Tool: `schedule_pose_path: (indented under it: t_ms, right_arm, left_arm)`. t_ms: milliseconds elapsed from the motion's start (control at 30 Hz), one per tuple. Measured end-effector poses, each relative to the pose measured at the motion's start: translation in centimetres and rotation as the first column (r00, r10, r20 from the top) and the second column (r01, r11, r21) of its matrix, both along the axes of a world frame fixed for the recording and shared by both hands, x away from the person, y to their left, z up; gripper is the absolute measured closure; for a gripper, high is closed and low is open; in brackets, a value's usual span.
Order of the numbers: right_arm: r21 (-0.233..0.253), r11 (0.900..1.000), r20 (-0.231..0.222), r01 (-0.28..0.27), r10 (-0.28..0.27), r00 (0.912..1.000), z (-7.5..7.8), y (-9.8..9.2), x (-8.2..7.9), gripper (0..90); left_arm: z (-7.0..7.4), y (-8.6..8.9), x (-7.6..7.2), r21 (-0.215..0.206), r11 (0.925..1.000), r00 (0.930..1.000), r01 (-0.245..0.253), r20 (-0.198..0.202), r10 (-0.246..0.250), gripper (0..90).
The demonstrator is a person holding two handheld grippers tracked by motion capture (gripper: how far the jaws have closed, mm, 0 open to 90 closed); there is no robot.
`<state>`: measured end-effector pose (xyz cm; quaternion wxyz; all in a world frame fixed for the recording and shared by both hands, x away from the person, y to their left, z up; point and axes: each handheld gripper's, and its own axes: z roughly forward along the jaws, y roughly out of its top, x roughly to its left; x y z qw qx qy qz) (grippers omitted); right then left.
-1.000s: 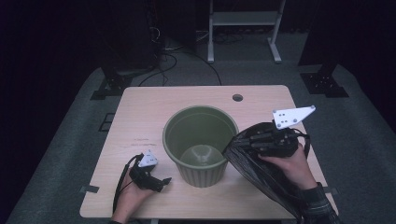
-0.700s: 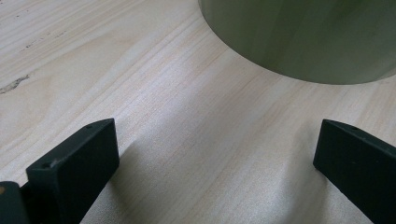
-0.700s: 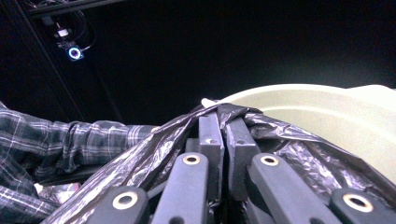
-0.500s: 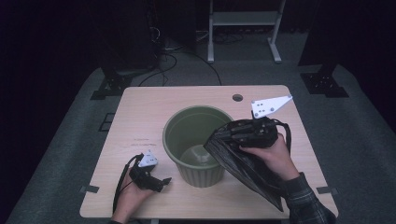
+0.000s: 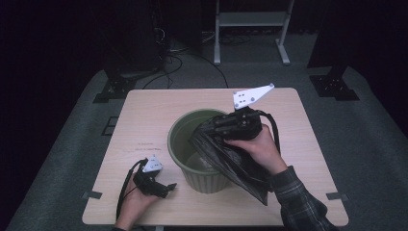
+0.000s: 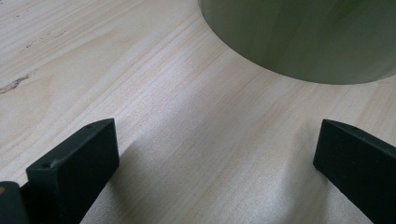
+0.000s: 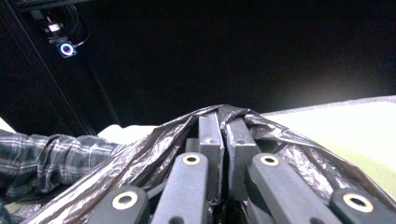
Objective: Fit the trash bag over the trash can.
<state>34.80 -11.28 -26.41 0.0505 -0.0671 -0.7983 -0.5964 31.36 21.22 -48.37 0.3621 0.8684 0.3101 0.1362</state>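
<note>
Compared with half a second earlier, the right gripper (image 5: 219, 126) has carried the black bin bag (image 5: 235, 161) farther over the mouth of the green bin (image 5: 180, 144), so that the crumpled plastic now overlaps the bin's right rim; the left gripper (image 5: 166, 187) has not moved. The bag is glossy, thin and heavily creased, bunched at the top where the right gripper's jaws are clamped together on a fold of it (image 7: 219, 114), and it drapes downward from them, past the hand (image 5: 257, 147) and toward the near table edge. The left gripper rests low on the wooden table (image 5: 144, 120), jaws spread wide with bare wood between them (image 6: 210, 154); the bin's olive wall (image 6: 303, 37) stands just ahead of its fingertips, not touching. The bin is upright and round; a pale object shows dimly on its floor but cannot be identified.
</note>
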Motion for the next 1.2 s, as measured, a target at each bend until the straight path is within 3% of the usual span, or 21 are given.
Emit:
schedule_pose_path:
  t_ms: [567,900,1200]
  right_arm:
    - [0.011,0.999,0.014,-0.036,0.036,0.9993,2.2,6.4,2.0,87.4]
    - [0.035,0.998,-0.002,-0.058,0.059,0.9983,2.7,10.1,3.4,87.4]
    - [0.049,0.997,-0.001,-0.068,0.068,0.9977,3.2,11.2,3.7,87.4]
  left_arm:
    - [0.0,0.0,0.0,0.0,1.0,1.0,0.006,-0.001,-0.006,0.0]
    - [0.0,-0.1,0.0,-0.003,1.0,1.0,0.008,0.0,-0.008,0.0]
    - [0.0,-0.1,-0.1,-0.003,0.9999,0.9999,0.011,-0.001,-0.011,0.0]
